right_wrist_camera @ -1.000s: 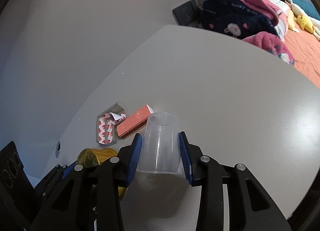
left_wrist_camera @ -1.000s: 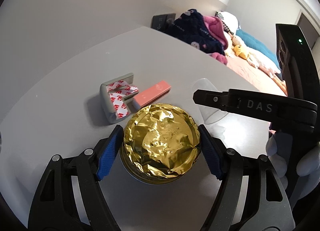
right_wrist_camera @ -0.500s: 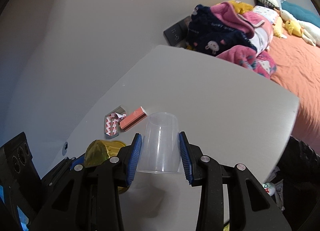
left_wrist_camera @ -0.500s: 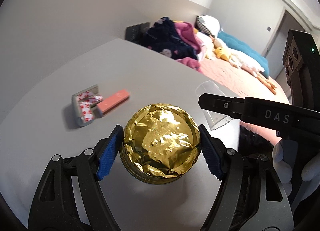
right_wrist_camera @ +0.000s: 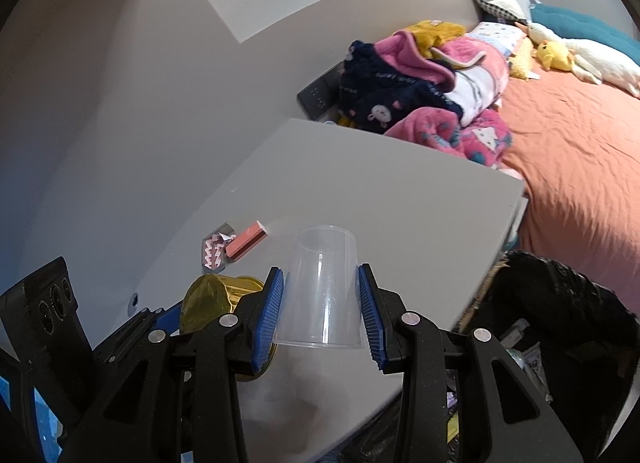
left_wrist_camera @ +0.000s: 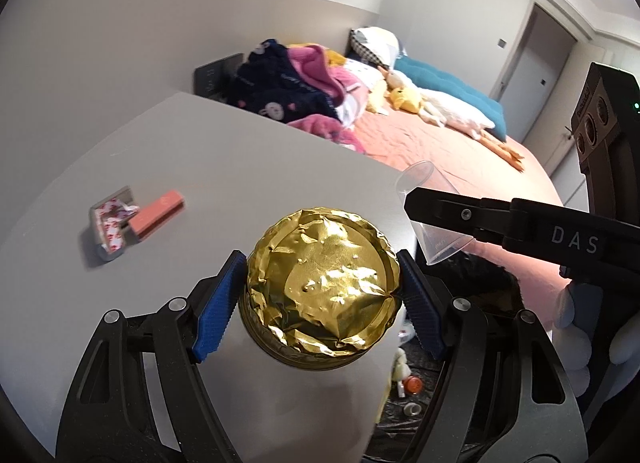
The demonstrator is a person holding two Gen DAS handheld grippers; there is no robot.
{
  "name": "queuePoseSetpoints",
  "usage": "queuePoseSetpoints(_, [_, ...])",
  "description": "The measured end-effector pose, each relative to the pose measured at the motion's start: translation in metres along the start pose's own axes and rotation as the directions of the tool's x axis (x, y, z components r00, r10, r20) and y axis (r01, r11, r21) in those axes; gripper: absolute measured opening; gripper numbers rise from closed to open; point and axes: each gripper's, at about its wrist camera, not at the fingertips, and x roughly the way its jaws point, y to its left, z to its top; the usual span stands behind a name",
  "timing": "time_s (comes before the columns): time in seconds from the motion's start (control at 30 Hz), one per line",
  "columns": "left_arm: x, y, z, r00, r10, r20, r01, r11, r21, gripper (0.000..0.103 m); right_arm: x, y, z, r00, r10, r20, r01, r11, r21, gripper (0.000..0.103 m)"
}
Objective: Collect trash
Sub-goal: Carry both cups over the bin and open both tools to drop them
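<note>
My left gripper point(left_wrist_camera: 320, 287) is shut on a round tin with a crumpled gold foil lid point(left_wrist_camera: 324, 283) and holds it above the grey table point(left_wrist_camera: 224, 151). My right gripper point(right_wrist_camera: 322, 315) is shut on a clear plastic cup point(right_wrist_camera: 322, 287), held upside down above the table's near right corner. The cup also shows in the left wrist view point(left_wrist_camera: 432, 219), just right of the tin. The tin shows in the right wrist view point(right_wrist_camera: 216, 297), left of the cup. A black trash bag point(right_wrist_camera: 560, 303) with trash inside sits on the floor beside the table's right edge.
A grey holder with red-and-white tape point(left_wrist_camera: 110, 223) and a salmon-coloured block point(left_wrist_camera: 156, 215) lie on the table's left side. Beyond the table is a bed point(right_wrist_camera: 580, 151) with piled clothes point(right_wrist_camera: 420, 87) and soft toys. A dark panel point(left_wrist_camera: 218, 75) stands at the wall.
Both grippers have risen and drawn back toward the table's right edge with the tin and cup. The tape holder and block look smaller, and the trash bag has come into view.
</note>
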Motion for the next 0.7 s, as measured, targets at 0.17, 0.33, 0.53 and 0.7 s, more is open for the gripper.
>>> queuePoseSetpoints(0.17, [-0.001,-0.019,0.0,0.999,-0.035,-0.004,0.035,0.999,0.032,0.073,-0.02,-0.016,-0.003,0.999,-0.019,0.027,0.018,1.0,0.025,0.04])
queuePoseSetpoints(0.33, [0.001,-0.039,0.002,0.998,-0.068,-0.007,0.068,0.995,0.067,0.073,-0.042,-0.033,-0.008,0.997,-0.044,0.057,0.041,0.998,0.052,0.04])
queuePoseSetpoints(0.53, [0.003,-0.065,0.003,0.994,-0.112,-0.013,0.113,0.987,0.113,0.073,-0.064,-0.049,-0.013,0.994,-0.072,0.087,0.065,0.995,0.079,0.04])
queuePoseSetpoints(0.7, [0.005,-0.085,0.003,0.989,-0.145,-0.024,0.147,0.979,0.142,0.073,-0.082,-0.065,-0.017,0.989,-0.096,0.11,0.085,0.991,0.103,0.04])
